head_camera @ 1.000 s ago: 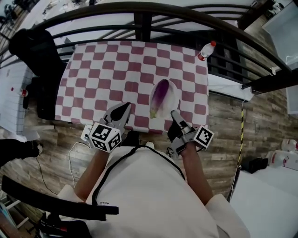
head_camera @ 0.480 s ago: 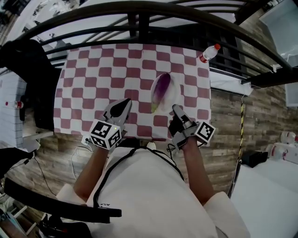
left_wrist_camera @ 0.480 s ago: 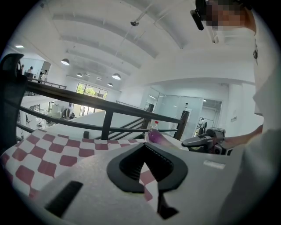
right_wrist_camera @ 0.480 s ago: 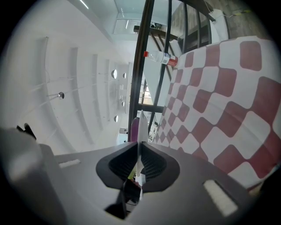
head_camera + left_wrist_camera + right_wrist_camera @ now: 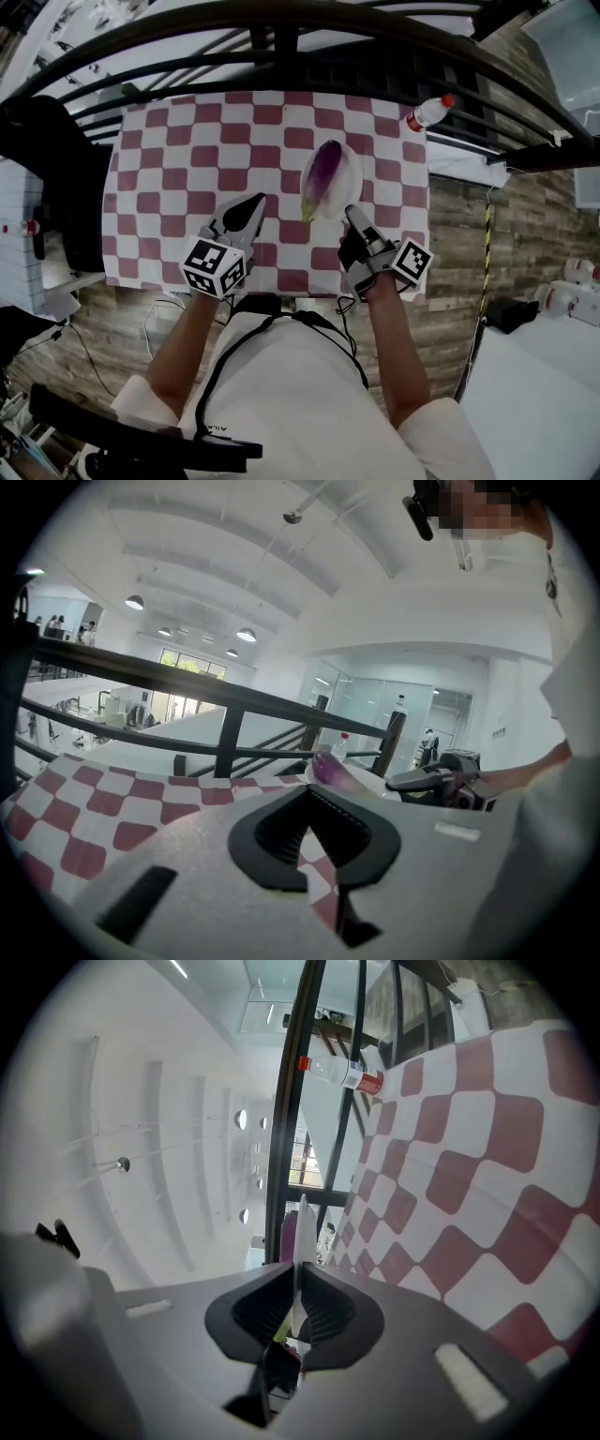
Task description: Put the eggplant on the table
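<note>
Carried the purple eggplant (image 5: 324,173) on its white round plate (image 5: 352,178) farther over the red-and-white checked table (image 5: 187,159), clamping the rim in the right gripper (image 5: 351,214). Held the left gripper (image 5: 253,203) closed and empty alongside. Looked nearly ready for setting down.

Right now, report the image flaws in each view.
Head view: fisheye bows the railing; light even. Left gripper view: the left hand-held gripper is soft up close; corners vignetted. Right gripper view: rolled, so the checked cloth rises at right; background washed out.
</note>
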The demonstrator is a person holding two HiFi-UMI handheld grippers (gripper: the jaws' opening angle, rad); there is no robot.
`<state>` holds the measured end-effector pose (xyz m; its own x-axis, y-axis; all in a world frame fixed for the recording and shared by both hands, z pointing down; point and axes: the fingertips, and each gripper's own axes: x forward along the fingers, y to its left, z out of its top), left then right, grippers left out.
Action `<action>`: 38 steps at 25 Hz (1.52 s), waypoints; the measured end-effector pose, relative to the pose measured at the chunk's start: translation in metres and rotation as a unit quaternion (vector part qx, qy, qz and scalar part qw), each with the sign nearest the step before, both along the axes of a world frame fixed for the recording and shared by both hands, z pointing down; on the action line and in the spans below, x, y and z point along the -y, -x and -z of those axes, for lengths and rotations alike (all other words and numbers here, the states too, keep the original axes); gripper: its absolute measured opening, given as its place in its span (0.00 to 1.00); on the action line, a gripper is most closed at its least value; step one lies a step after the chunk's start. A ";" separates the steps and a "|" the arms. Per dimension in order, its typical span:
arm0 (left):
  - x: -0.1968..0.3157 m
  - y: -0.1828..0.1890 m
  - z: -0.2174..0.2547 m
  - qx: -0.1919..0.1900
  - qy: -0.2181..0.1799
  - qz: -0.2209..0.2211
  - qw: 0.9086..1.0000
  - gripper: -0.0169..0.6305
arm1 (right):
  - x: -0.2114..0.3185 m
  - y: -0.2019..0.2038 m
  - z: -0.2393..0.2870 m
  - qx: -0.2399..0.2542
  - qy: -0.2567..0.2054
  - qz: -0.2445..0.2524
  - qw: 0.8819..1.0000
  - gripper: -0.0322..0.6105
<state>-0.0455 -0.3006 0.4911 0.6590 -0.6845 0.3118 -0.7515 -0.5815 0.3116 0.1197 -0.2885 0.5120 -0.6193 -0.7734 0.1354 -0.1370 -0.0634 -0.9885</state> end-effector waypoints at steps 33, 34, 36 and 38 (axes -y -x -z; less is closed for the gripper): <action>0.124 0.044 -0.096 -0.018 0.046 0.046 0.998 0.03 | 0.171 0.099 -0.143 -0.008 -0.028 0.063 0.998 0.11; 0.125 0.045 -0.098 -0.018 0.047 0.047 0.998 0.03 | 0.173 0.100 -0.146 -0.009 -0.028 0.064 0.997 0.11; 0.126 0.049 -0.100 -0.018 0.049 0.050 0.997 0.03 | 0.175 0.102 -0.151 -0.010 -0.030 0.068 0.997 0.11; 0.127 0.051 -0.102 -0.018 0.050 0.051 0.997 0.03 | 0.177 0.104 -0.156 -0.009 -0.027 0.069 0.997 0.11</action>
